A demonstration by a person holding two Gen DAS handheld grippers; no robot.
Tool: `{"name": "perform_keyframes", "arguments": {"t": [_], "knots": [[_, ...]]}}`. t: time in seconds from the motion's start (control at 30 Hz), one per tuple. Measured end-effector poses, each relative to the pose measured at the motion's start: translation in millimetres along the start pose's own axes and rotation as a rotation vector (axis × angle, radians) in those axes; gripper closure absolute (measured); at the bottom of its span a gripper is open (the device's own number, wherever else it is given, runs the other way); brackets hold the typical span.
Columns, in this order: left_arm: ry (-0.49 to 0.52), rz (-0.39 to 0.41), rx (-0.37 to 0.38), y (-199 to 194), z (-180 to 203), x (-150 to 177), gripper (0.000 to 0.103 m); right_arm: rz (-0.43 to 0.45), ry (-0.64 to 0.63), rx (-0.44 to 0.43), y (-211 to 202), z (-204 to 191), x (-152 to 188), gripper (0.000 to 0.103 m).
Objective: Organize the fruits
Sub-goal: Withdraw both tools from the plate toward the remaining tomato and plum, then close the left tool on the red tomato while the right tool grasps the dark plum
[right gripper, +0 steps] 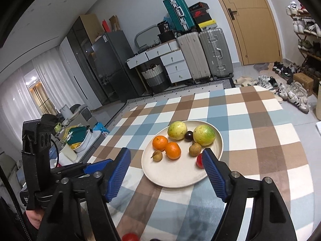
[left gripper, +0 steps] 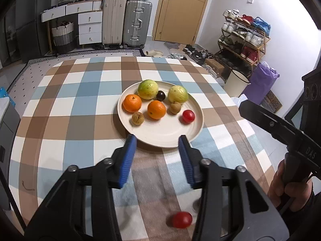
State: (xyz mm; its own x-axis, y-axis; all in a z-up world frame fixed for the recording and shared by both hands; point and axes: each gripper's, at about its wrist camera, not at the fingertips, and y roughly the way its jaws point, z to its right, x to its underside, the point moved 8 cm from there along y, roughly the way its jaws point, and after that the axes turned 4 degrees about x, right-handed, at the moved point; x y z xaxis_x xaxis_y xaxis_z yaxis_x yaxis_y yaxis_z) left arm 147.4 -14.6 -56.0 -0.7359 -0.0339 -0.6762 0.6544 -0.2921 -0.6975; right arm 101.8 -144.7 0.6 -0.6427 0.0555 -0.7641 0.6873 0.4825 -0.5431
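A cream plate sits on the checked tablecloth. It holds two green-yellow guavas, two oranges, a dark plum, two small brown fruits and a red tomato. My left gripper is open just short of the plate's near rim, nothing between its blue pads. Another red tomato lies on the cloth under it. My right gripper also stands open and empty over the plate's near edge. Its right finger half hides the plate's tomato. The loose tomato shows at the bottom.
The table's far edge drops to the floor, with suitcases and a shoe rack behind. A white bucket stands off the right side. A dish rack sits beyond the left side. A hand grips the right tool.
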Motion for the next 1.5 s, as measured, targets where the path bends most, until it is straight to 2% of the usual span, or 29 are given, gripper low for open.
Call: {"name": "perform_keyframes", "arguments": {"t": [0.07,0.13,0.23,0.33,0.57,0.73,0.93,1.17,1.37,1.5], "knots": [[0.007,0.010,-0.012,-7,2,3,0.048,0.010,-0.004,-0.002,-8,-3,3,0.027],[-0.004,0.023,-0.033,-14,0,7,0.032,0.018,-0.010,0.000,-15,-6,5,0.023],[-0.024,0.043,-0.037,-24,-4,10,0.029,0.033,-0.015,0.007,-26,-9,9,0.016],[-0.026,0.048,-0.044,-31,-5,15,0.022,0.037,-0.018,0.009,-34,-11,13,0.015],[-0.007,0.058,-0.051,-40,0,27,0.017,0.054,-0.015,0.006,-47,-15,24,0.007],[-0.002,0.065,-0.043,-44,6,39,0.001,0.046,-0.017,0.004,-54,-18,36,0.004],[0.015,0.073,-0.042,-51,12,54,0.001,0.034,-0.007,-0.005,-61,-16,49,0.002],[0.015,0.019,-0.036,-41,13,82,0.001,0.018,-0.011,0.013,-66,-16,68,0.001],[0.005,-0.058,-0.028,-23,17,107,0.001,-0.006,-0.009,0.028,-67,-13,86,0.001],[0.011,-0.093,-0.029,-11,20,121,0.001,-0.002,-0.033,0.077,-68,-10,94,0.001]]}}
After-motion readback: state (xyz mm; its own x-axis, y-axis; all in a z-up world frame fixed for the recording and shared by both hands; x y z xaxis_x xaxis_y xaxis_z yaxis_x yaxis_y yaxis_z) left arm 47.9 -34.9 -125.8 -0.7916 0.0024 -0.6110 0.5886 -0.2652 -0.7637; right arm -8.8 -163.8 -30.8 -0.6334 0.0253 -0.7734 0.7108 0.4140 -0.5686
